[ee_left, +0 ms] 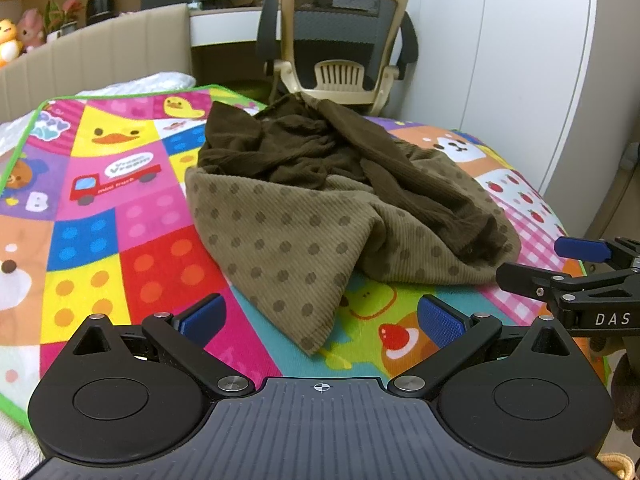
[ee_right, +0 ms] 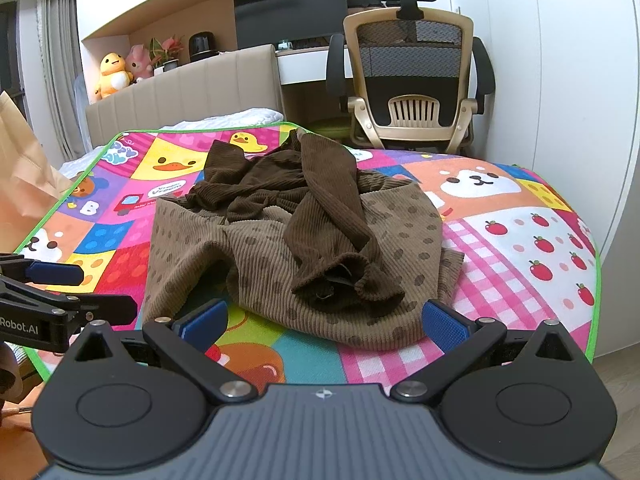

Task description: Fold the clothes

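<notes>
Folding is judged not yet begun, since nothing is held and no neat crease is seen anywhere. Nearest to each camera, the jaws of both tools are spread wide and empty. The left gripper [ee_left: 320,316] is held just short of a pointed corner of the dotted cloth, which lies between its blue pads and slightly ahead of them without being touched. The right gripper [ee_right: 324,320] is poised at the near hem of the same heap, the fabric edge lying just ahead of the gap between its jaws; contact cannot be confirmed.

Beyond the jaws, the garment [ee_left: 320,200] is seen as a crumpled mound on the play mat [ee_left: 120,216] that covers the bed. Its lighter olive, dotted part is spread lowest, while a darker brown ribbed part [ee_right: 320,208], possibly a sleeve or a second piece, is draped and twisted over the top. Whether one item or two are present cannot be told.

Everything is therefore judged still to be done: the heap must be untangled, spread flat, and then folded. The near corner and hem are the likeliest first holds.

Farther off, an office chair [ee_right: 408,80] is seen past the bed's far edge.
</notes>
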The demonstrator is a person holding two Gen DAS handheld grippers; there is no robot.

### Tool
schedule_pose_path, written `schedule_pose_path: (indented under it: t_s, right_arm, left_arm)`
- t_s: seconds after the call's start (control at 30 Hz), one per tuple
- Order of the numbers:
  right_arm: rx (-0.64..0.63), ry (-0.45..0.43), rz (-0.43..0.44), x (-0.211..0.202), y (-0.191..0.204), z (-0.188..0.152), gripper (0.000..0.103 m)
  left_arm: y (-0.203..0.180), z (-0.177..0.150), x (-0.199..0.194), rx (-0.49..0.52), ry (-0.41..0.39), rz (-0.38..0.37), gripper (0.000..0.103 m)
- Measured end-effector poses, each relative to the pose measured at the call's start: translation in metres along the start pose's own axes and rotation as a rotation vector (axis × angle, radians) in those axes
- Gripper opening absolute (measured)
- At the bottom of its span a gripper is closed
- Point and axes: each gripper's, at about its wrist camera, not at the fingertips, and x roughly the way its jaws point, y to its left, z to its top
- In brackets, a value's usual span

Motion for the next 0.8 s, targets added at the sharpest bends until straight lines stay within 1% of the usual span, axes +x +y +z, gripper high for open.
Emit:
schedule_pose_path:
  t_s: [0.33,0.6,0.67,0.73,0.8]
  right_arm:
    - [0.002,0.003,0.003,0.001,0.0,-0.001,0.103]
    - [-0.014,0.027,0.007,0.009,-0.002,-0.001,0.103]
    - [-0.051,0.036,0.003,0.014,-0.001,0.005,0.103]
    - [-0.089,0.041,-0.001,0.021,0.0,0.015,0.103]
    - [-0.092,0.055,0.005,0.034,-0.003,0.028,0.103]
  left_arm:
    - [0.0,0.0,0.002,-0.003,0.011,0.001,0.103]
    - [0.007,0.003,0.011,-0.017,0.043,-0.015,0.103]
    - [0.015,0.014,0.018,-0.011,0.055,-0.042,0.103]
    - [0.025,0.032,0.025,-0.006,0.066,-0.066,0.103]
    - [0.039,0.054,0.032,-0.035,0.038,-0.071,0.103]
